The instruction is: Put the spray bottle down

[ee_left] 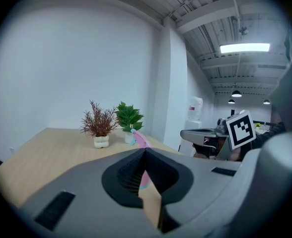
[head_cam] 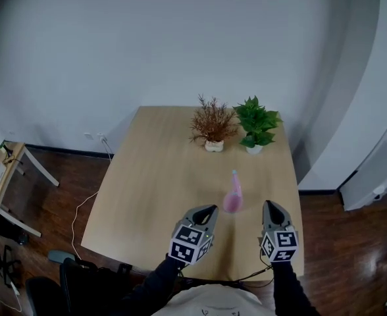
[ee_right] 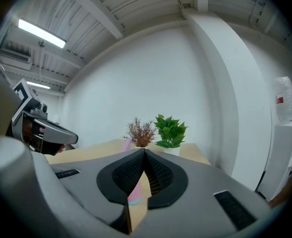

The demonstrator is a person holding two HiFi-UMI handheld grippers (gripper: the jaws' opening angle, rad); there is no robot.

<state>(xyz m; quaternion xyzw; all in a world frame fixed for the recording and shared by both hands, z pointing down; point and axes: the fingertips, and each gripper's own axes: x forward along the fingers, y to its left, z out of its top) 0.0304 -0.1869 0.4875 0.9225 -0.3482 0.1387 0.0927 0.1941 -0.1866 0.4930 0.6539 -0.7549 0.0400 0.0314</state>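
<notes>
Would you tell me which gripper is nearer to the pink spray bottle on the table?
Left. The left gripper sits just to the left of the pink spray bottle, close beside its body; the right gripper is farther off on the bottle's right.

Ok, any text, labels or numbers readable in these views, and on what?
No readable text anywhere.
On the cubes of the left tool and right tool: square patterns only, no letters.
On the red label at the right gripper view's right edge: too blurred to read.
On the pink spray bottle: no print visible.
</notes>
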